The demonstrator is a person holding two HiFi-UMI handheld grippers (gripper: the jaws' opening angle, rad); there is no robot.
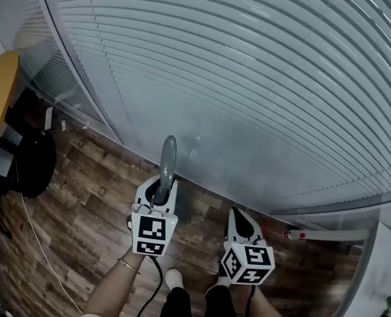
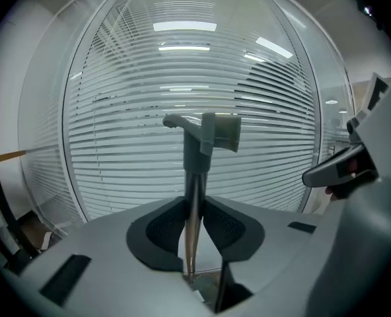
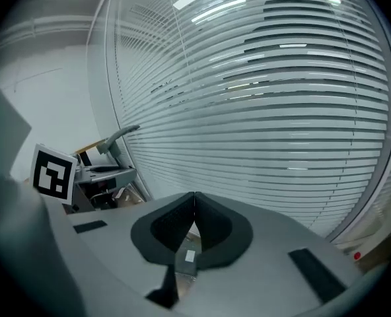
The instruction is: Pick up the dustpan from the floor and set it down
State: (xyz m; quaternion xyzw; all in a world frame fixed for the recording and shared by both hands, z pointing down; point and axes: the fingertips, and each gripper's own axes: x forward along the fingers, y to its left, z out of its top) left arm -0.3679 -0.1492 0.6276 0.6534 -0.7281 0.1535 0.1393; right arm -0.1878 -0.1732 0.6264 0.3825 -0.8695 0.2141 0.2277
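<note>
Left gripper (image 2: 194, 207) of mine clenched the dustpan handle (image 2: 199, 150) between its jaws, grip end rising beyond them before the blinds (image 2: 116, 164); my right gripper (image 3: 194, 200) was closed, empty.

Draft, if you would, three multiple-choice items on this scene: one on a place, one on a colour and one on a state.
1. Where is the dustpan handle? A hung on a hook; B in the left tool; C in the right tool.
2. What colour is its top end? A grey; B red; C yellow.
3. How do the right tool's jaws stand? A wide apart; B on a cloth; C together, empty.

Answers: B, the left tool's jaws clamp its shaft; A, it looks grey in the head view; C, they meet with nothing between them.
</note>
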